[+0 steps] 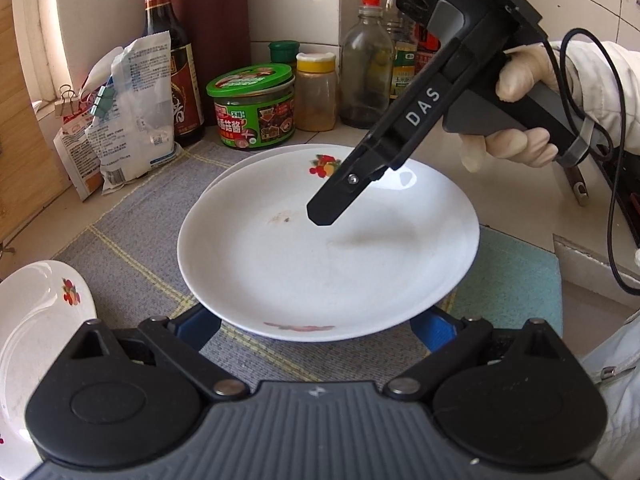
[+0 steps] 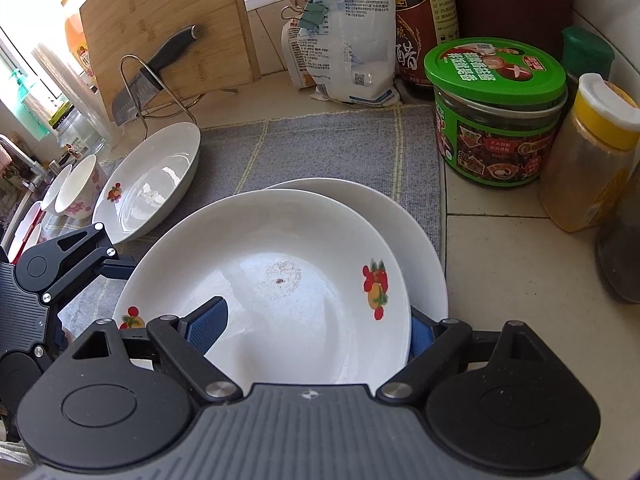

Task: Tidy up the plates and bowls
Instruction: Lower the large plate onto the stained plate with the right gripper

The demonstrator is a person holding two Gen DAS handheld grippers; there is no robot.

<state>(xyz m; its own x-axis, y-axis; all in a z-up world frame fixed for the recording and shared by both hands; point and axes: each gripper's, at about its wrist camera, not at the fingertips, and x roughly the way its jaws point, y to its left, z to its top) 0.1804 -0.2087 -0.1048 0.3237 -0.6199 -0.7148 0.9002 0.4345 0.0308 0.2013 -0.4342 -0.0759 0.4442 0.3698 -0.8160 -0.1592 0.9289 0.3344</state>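
Observation:
A white plate with fruit prints (image 1: 320, 256) (image 2: 280, 280) lies tilted on a second white plate (image 1: 248, 164) (image 2: 400, 216) on the grey cloth. My right gripper (image 2: 316, 330) (image 1: 324, 210) is open, one blue pad inside the top plate's bowl and the other outside its rim. My left gripper (image 1: 316, 326) is open, its blue pads under the near rim of the same plate; its body shows in the right wrist view (image 2: 48, 280). A third fruit plate (image 1: 36, 332) (image 2: 152, 184) lies to the left. Floral bowls (image 2: 80, 188) stand beyond it.
Jars and bottles crowd the back: a green-lidded jar (image 1: 252, 104) (image 2: 496, 108), a yellow-capped spice jar (image 1: 316, 92) (image 2: 588, 152), a vinegar bottle (image 1: 168, 52), a clipped white bag (image 1: 128, 112) (image 2: 352, 32). A bamboo board with a knife in a rack (image 2: 160, 68) stands left. A teal cloth (image 1: 516, 280) lies right.

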